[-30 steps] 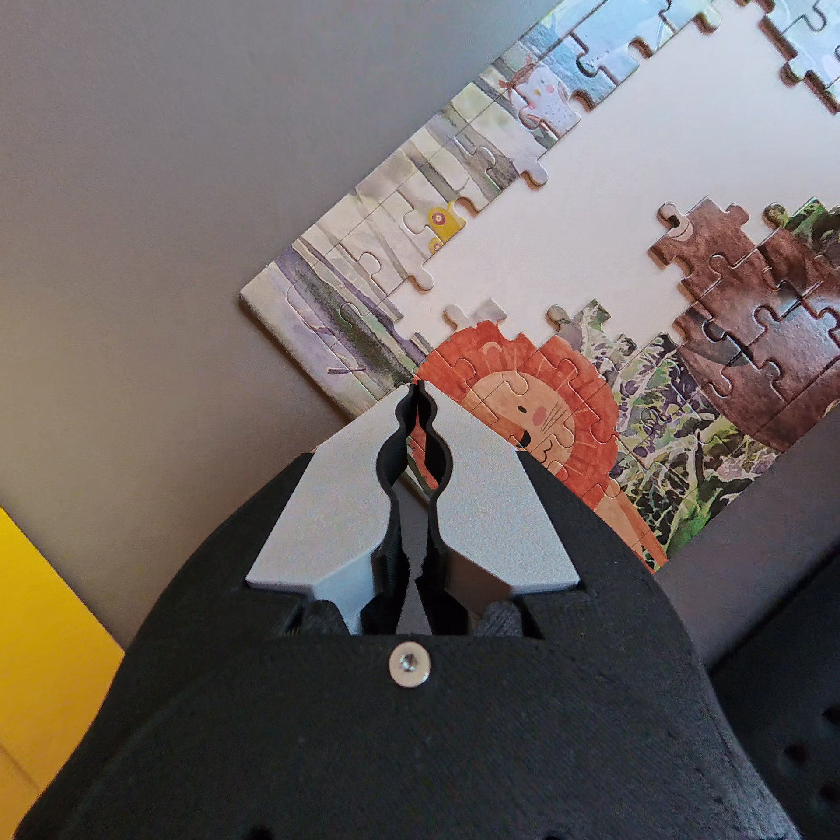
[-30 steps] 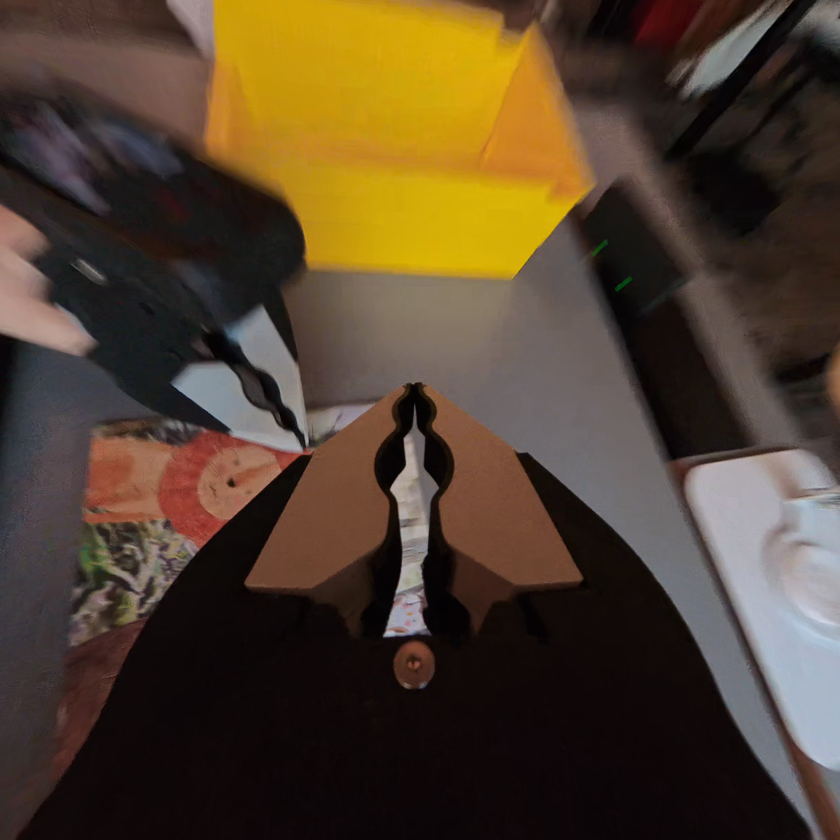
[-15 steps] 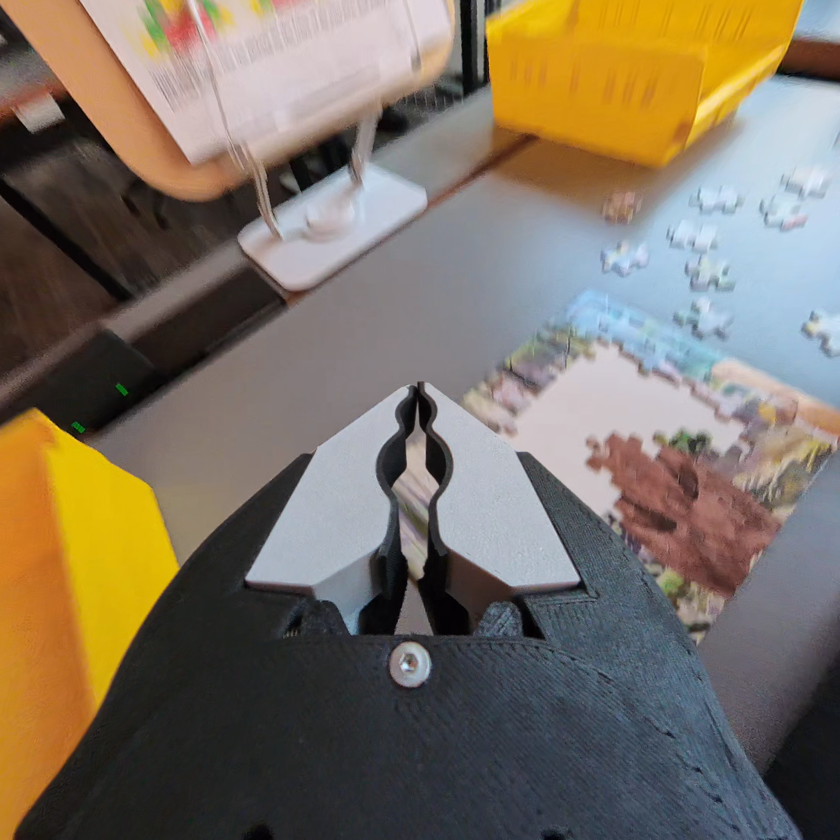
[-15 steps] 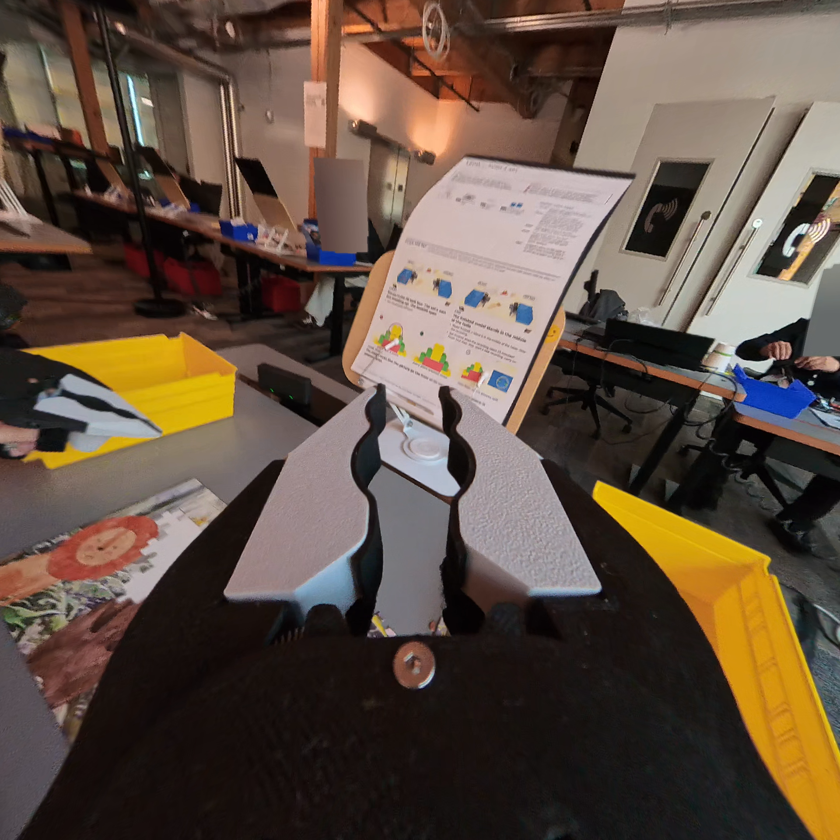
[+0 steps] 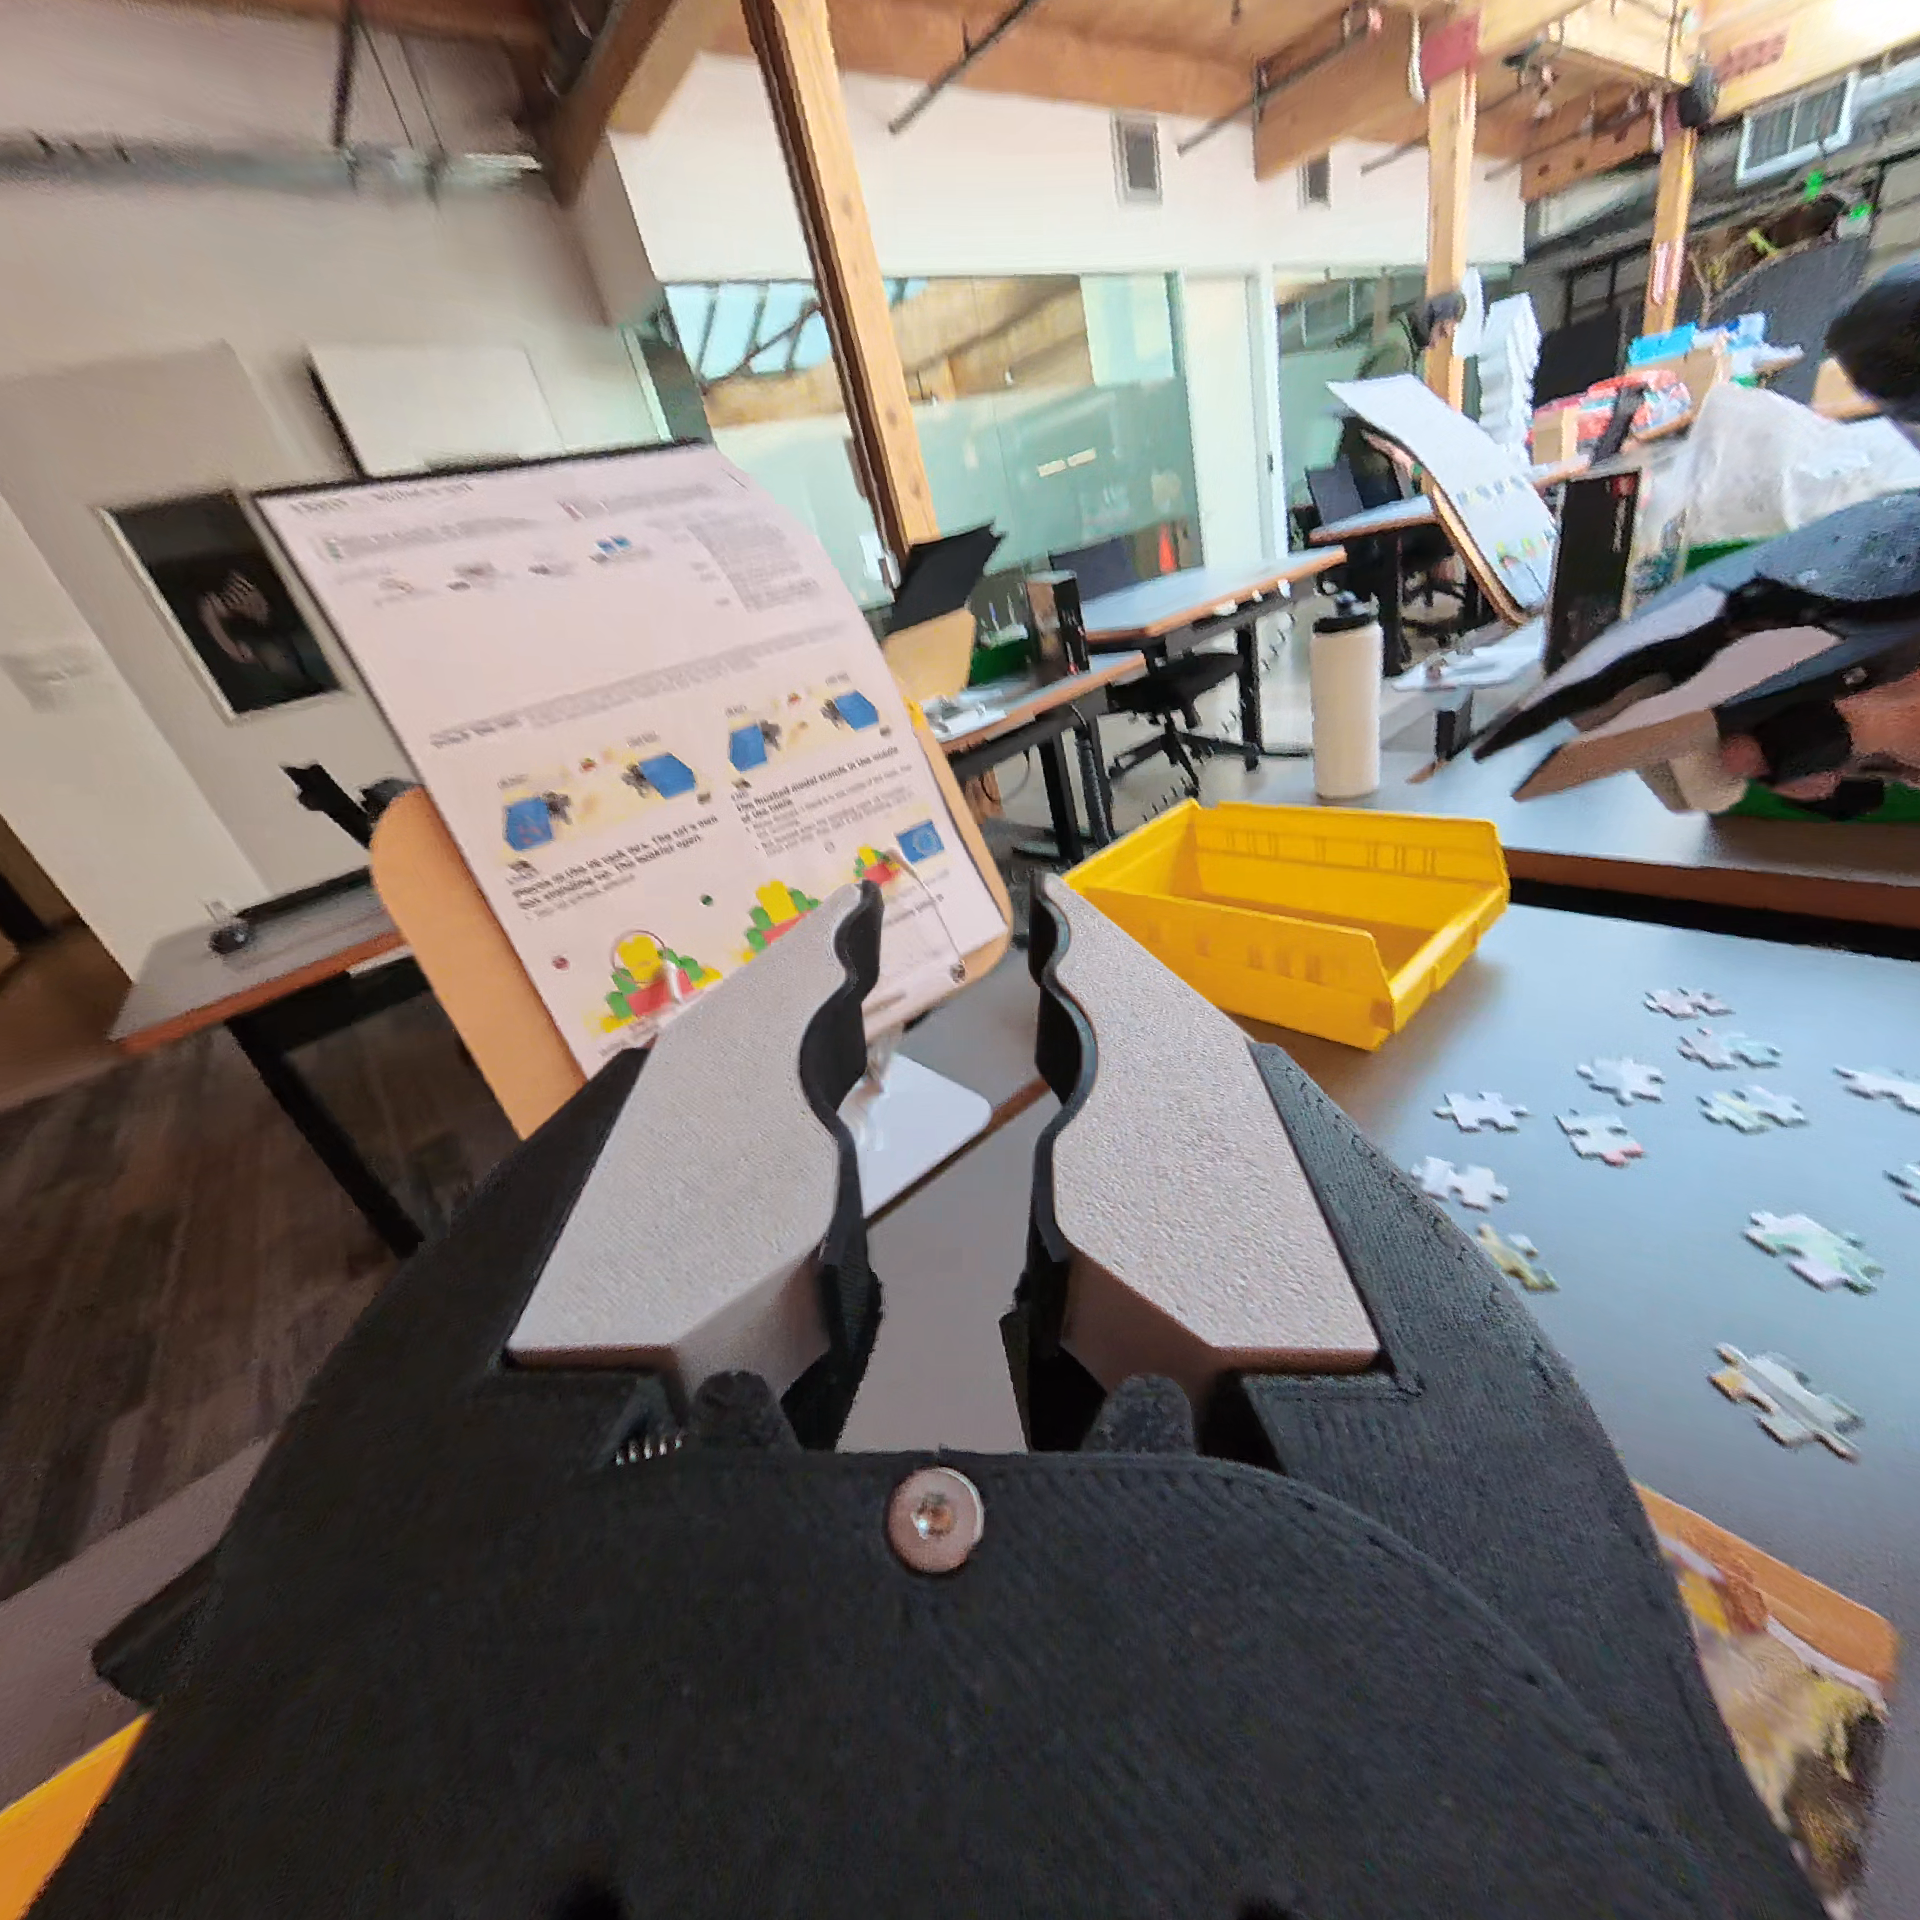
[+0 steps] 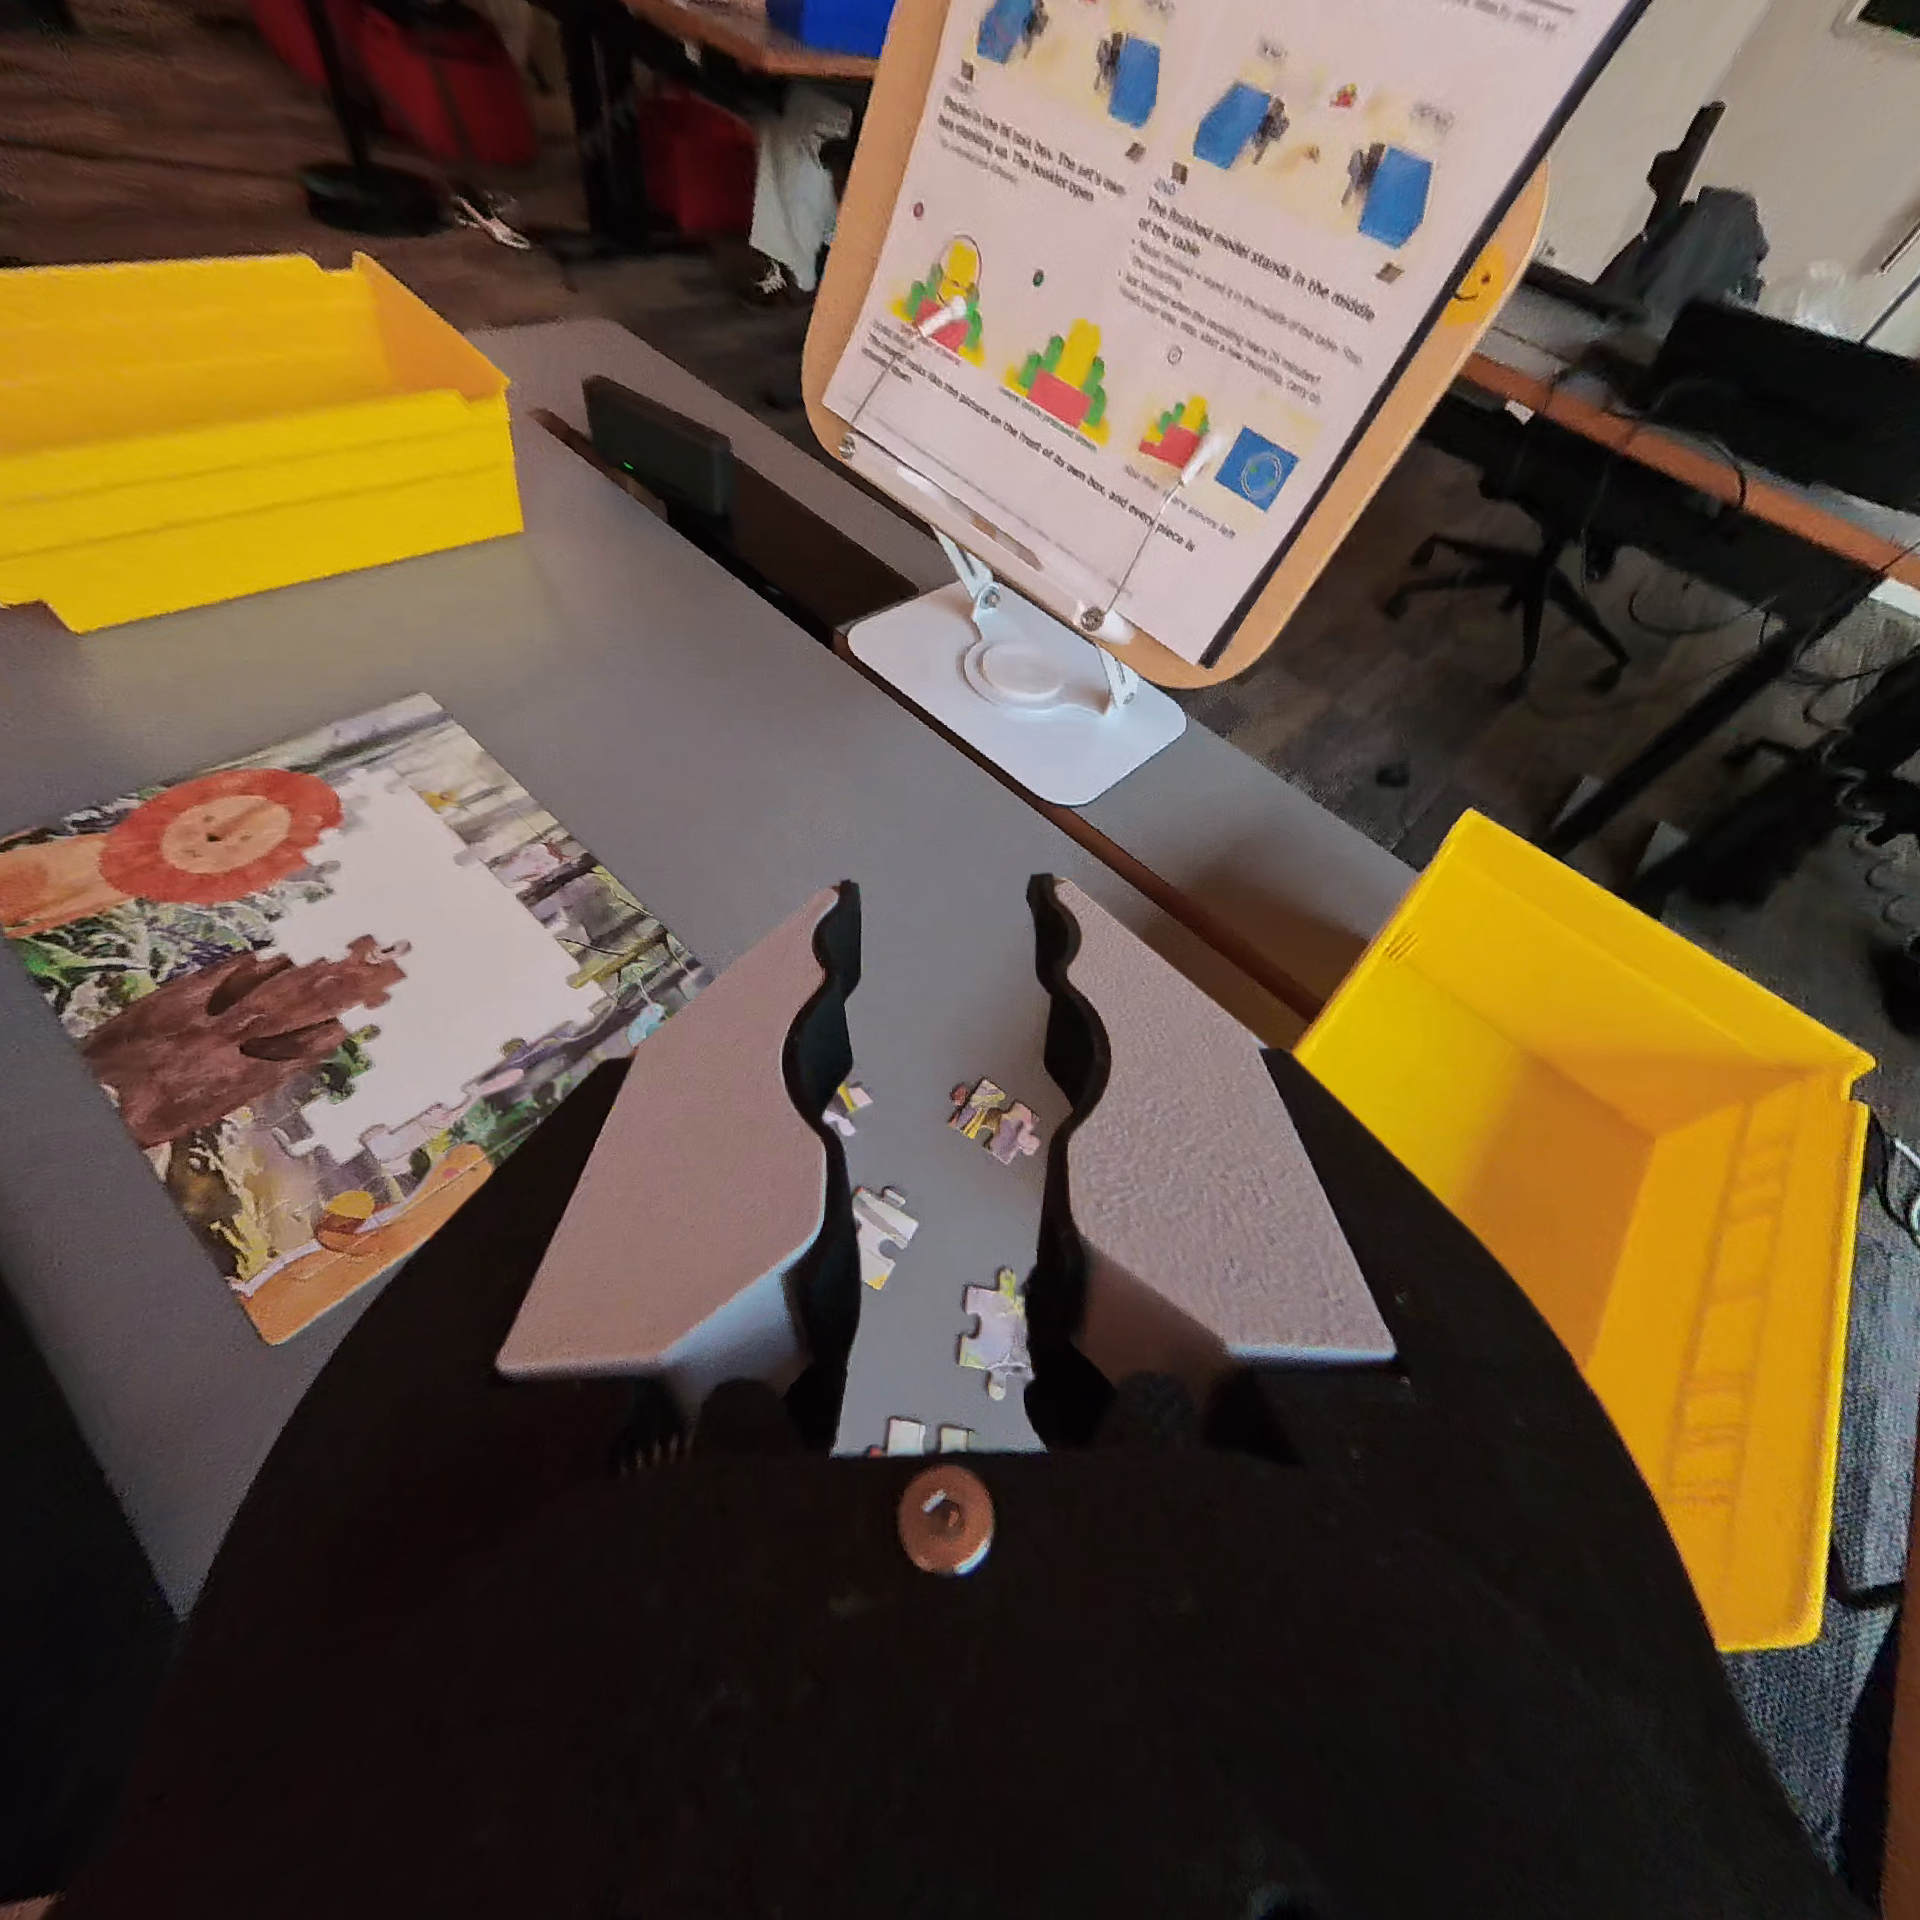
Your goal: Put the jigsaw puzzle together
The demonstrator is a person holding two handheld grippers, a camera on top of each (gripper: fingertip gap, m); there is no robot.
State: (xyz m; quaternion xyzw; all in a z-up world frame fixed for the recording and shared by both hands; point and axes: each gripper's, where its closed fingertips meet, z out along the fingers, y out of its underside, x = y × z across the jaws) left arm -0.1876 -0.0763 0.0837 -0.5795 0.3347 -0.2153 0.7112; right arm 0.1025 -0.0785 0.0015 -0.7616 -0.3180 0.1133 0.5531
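The part-built jigsaw puzzle [image 6: 312, 987], with a lion, a brown trunk and a bare white middle, lies on the grey table [image 6: 665, 707] at the left of the right wrist view; a corner of it shows in the left wrist view [image 5: 1808, 1704]. Several loose pieces [image 5: 1621, 1081] lie on the table to the right. My left gripper [image 5: 956, 914] is open and empty, raised and pointing level across the room. My right gripper [image 6: 943, 894] is open and empty above loose pieces [image 6: 992, 1122]; it also shows in the left wrist view [image 5: 1538, 769] at the far right.
A paper sheet on a wooden stand [image 5: 623, 748] with a white base [image 6: 1023, 696] stands at the table's far edge. One yellow bin [image 5: 1288, 945] sits on the right [image 6: 1558, 1174], another at the back left [image 6: 239, 436]. Desks and chairs fill the room behind. Some 30 cm of space lies between my two pairs of fingers.
Both grippers lifted off the puzzle, swung up and opened. The left view went from looking down at the lion to looking level. The right view tilted back down to the table.
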